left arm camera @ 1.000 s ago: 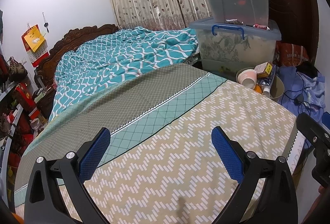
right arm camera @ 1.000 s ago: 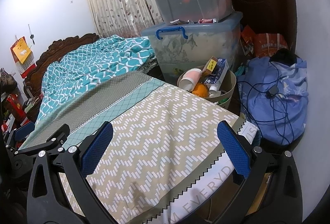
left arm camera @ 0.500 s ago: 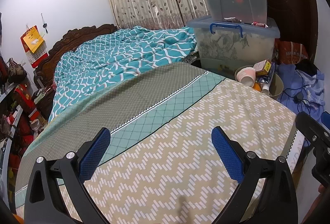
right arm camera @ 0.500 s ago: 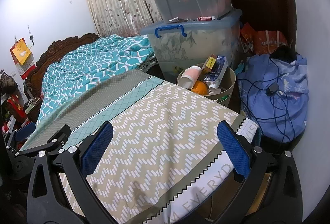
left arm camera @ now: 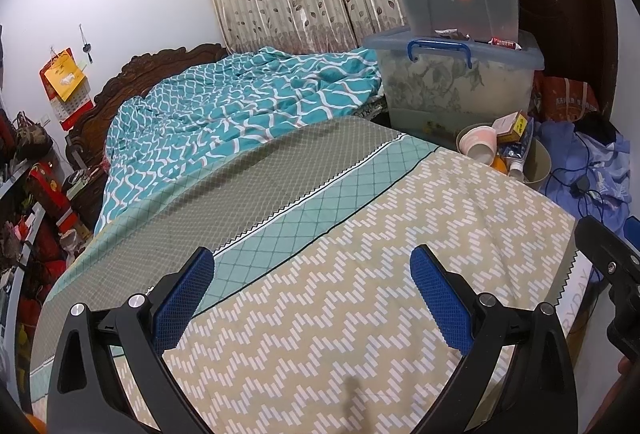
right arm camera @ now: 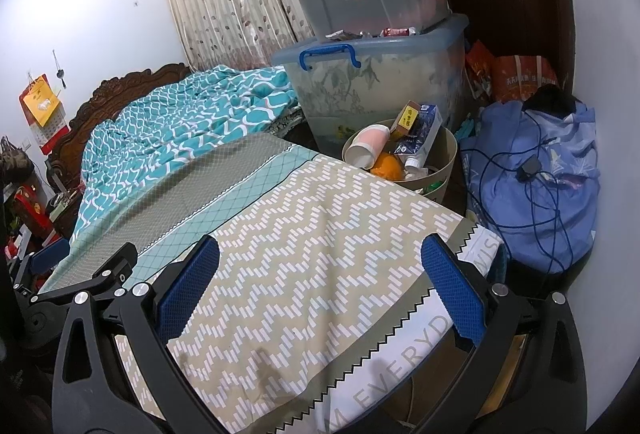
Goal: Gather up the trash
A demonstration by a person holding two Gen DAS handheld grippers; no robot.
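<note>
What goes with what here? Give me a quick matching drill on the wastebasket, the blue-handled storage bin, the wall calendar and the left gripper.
1. wastebasket
2. blue-handled storage bin
3. wall calendar
4. left gripper

a. hangs beside the carved headboard
b. jaws open above the zigzag bedspread
c. full of trash, at the bed's corner
d. carries a teal-lidded bin

Pairs: 1-c, 2-d, 3-a, 4-b

Left claw [left arm camera: 312, 284] and right claw [right arm camera: 320, 274] — both wide apart, empty, side by side.

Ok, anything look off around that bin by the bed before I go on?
The bin is overfilled: a pink cup, a yellow box and a blue carton lean above its rim. Nothing looks spilled on the bedspread.
</note>
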